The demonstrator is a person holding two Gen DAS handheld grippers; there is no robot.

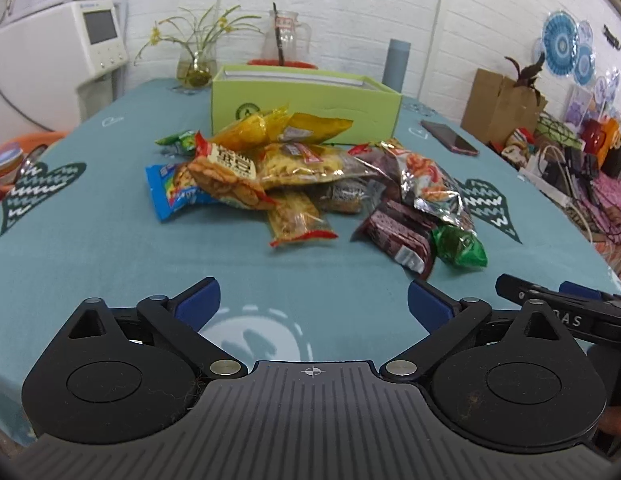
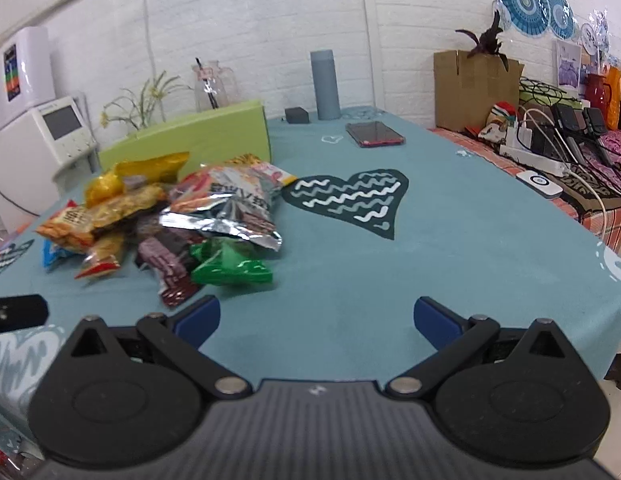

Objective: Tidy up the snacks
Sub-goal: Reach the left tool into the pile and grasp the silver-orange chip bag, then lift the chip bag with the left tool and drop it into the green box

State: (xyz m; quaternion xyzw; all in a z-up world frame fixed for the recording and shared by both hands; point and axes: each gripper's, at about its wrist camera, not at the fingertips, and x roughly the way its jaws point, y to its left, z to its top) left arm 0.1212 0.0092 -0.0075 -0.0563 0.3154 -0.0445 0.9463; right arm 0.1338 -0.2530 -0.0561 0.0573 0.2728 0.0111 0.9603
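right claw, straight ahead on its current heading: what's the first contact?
Probably nothing among the snacks. The open right claw points over bare teal tablecloth toward the heart print; the snack pile and its green packet lie left of that line. The phone is further back, though depth is unclear.

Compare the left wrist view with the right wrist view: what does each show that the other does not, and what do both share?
Only the left wrist view shows the open top of the green box, the blue snack packet in full, and the other tool's tip at its right edge.

Only the right wrist view shows the small black box beside the grey bottle, the white power strip, and the whole dark heart print.

Both show the snack pile, the phone, the teal tablecloth, and open, empty tongs: left, right.
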